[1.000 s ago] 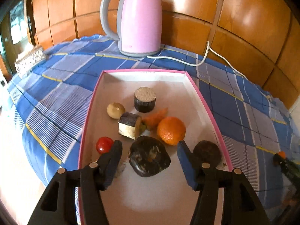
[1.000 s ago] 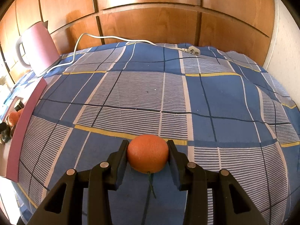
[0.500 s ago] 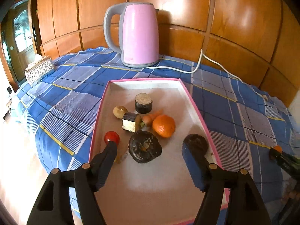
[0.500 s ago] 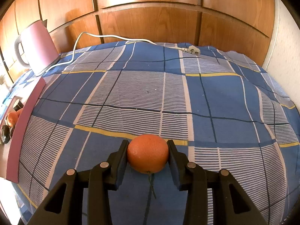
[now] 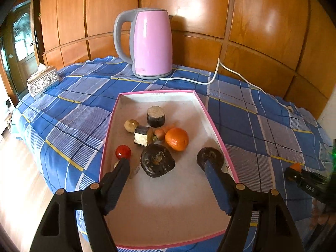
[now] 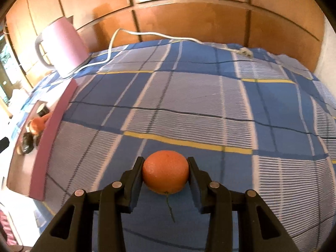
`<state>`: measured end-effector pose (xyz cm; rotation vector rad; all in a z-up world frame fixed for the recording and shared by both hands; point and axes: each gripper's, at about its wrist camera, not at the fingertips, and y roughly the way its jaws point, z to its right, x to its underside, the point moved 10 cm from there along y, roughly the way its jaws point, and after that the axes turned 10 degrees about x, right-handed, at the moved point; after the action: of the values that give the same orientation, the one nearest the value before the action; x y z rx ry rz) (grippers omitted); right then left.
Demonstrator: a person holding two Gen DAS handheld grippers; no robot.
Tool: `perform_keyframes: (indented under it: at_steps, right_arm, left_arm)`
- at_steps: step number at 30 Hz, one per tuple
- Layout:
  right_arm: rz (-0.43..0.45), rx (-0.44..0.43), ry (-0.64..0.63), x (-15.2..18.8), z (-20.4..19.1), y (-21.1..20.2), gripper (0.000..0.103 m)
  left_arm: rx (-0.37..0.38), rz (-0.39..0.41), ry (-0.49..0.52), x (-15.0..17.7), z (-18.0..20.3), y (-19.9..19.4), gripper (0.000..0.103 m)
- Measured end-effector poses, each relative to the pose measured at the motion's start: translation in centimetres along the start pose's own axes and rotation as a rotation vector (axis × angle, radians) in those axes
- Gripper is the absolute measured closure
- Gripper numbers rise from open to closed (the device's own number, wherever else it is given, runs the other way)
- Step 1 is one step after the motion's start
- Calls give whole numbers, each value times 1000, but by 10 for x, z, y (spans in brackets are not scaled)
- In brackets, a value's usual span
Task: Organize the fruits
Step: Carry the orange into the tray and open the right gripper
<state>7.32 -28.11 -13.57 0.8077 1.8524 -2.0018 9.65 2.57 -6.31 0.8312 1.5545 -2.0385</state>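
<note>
Checked tablecloth [image 5: 84, 109] bears kettle [image 5: 150, 44], tray [image 5: 212, 126], perhaps tissue box [image 5: 43, 80].

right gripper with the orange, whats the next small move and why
Probably carry the orange left toward the pink-rimmed tray and lower it onto a bare patch. The right gripper is shut on it, both pads pressed on its sides over the checked cloth, while the other fruit already lies in the tray. The left gripper, jaws opening with nothing between them, hangs over the tray's near end, so aim clear of it.
</note>
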Motion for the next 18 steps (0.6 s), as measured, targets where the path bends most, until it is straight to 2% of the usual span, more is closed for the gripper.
perform_keyframes:
  at_steps: [6, 9, 15, 18]
  right_arm:
    - [-25, -73, -39, 3, -28, -2, 63]
    - [-28, -78, -82, 5, -42, -2, 63]
    - [-41, -101, -80, 7, -49, -3, 63]
    - [-48, -119, -76, 4, -53, -5, 63]
  left_arm:
    - [5, -4, -3, 3, 1, 0, 27]
    - [6, -10, -8, 5, 0, 2, 27]
    - [21, -35, -34, 12, -5, 6, 26]
    - [-1, -33, -37, 12, -13, 3, 26]
